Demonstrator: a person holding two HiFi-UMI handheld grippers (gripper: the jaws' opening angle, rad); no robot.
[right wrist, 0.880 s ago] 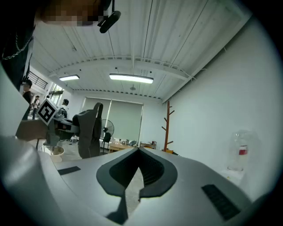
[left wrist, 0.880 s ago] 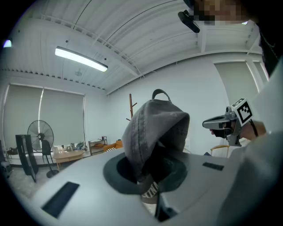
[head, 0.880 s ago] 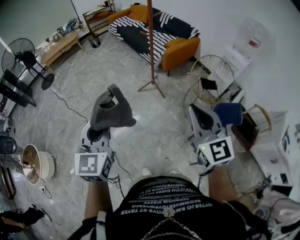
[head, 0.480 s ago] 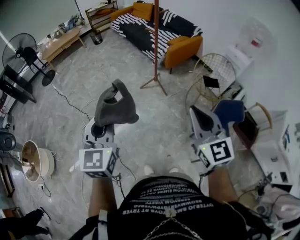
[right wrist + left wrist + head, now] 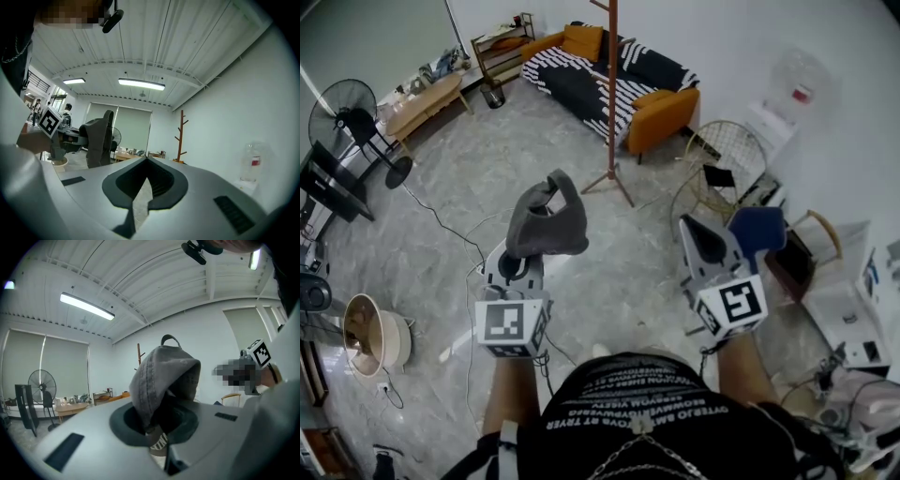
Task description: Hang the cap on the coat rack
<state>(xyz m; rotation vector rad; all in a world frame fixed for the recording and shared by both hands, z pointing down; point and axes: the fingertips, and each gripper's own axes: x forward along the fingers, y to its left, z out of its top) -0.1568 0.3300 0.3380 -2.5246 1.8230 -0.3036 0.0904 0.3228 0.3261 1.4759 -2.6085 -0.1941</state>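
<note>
Grey cloth is what the left claw [image 5: 523,269] has between its jaws: they are pressed onto a fold near the rim of the cap [image 5: 547,217], which stands up from them and slumps over itself, its back strap arched at the top. Beside it, the right claw [image 5: 697,232] is pressed together with nothing in it. The cap looks light and floppy, likely to sag rather than slip, so the hold at the rim seems sound; the strap loop or the open crown would be the part to drop over a peg. Well beyond, across the pale floor [image 5: 469,178], stands the wooden coat rack [image 5: 611,112], and behind it a striped sofa [image 5: 572,80].
</note>
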